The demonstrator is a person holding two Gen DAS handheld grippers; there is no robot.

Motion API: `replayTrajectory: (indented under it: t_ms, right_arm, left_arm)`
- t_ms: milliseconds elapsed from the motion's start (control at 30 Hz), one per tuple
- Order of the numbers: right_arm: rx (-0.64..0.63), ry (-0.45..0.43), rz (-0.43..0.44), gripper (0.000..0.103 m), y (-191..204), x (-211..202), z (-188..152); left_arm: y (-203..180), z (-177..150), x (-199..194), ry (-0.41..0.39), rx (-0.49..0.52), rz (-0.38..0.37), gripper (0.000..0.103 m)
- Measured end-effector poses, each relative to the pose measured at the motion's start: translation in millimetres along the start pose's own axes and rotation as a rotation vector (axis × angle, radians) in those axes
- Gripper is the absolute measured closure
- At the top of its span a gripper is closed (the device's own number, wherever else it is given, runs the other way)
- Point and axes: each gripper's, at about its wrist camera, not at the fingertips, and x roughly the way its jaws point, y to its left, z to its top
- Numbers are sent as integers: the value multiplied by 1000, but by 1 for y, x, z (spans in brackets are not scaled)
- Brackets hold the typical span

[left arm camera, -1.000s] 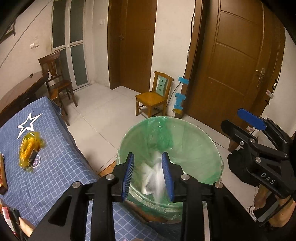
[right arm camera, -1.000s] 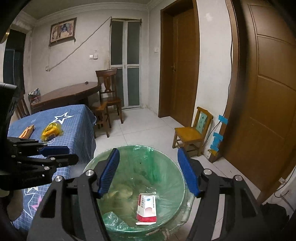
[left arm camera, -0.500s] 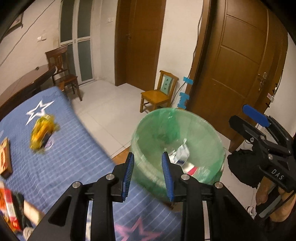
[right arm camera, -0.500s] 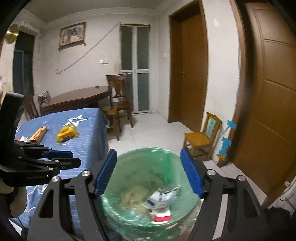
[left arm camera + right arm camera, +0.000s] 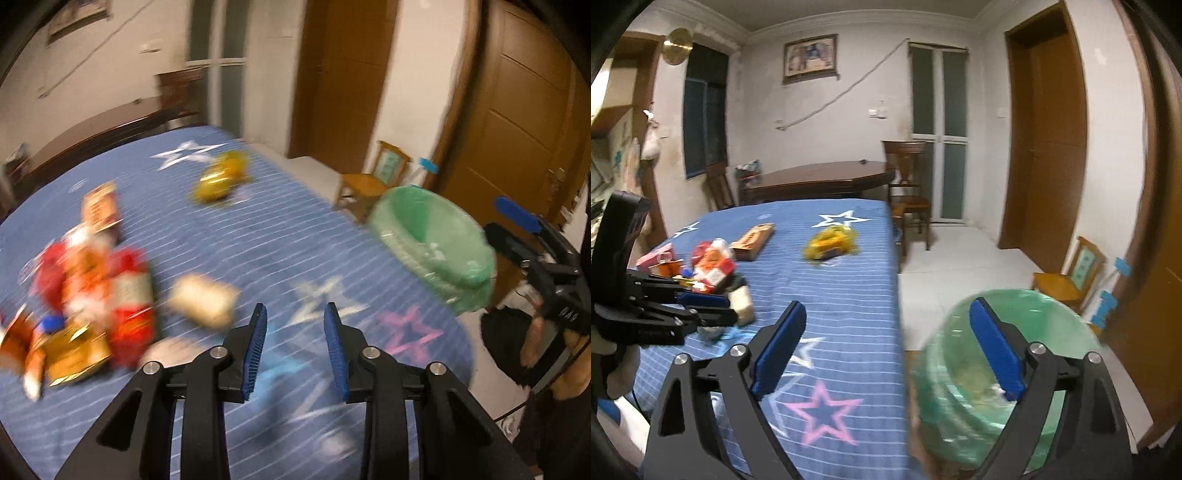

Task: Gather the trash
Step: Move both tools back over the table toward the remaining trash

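1. While trash lies scattered on the blue star tablecloth [image 5: 280, 236], the pale crumpled packet [image 5: 202, 300] sits just ahead and left of the left gripper [image 5: 293, 345], its long axis running across the view.
2. Left gripper: jaws narrowly apart, opening slightly, holding nothing; nearer hand.
3. Right gripper [image 5: 886, 350]: jaws opening wide, empty, beside the green-lined bin [image 5: 1052, 314].

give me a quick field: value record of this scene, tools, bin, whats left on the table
left tool: empty, jaws opening, over the blue tablecloth
right tool: empty, jaws opening wide, between table edge and bin
bin: green liner, beside the table, some trash inside
on table: yellow wrapper, brown box, red packets, pale block
blur: strong in left wrist view
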Motion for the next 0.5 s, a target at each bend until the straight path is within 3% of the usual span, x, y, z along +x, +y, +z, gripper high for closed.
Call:
replayTrajectory:
  t_ms: [200,333,500]
  right_arm:
    - [-33,8,98,8,44,12,-1]
    - [-40,77,191,8,73,25,-6]
    - [-30,165,298,8,106,42,-17]
  left_arm:
    - [111,-37,-49,-23,-127,166,63]
    - [177,-45,-87,-64,-179,253,61]
    - [235,-50,-104,-60,-180,280,53]
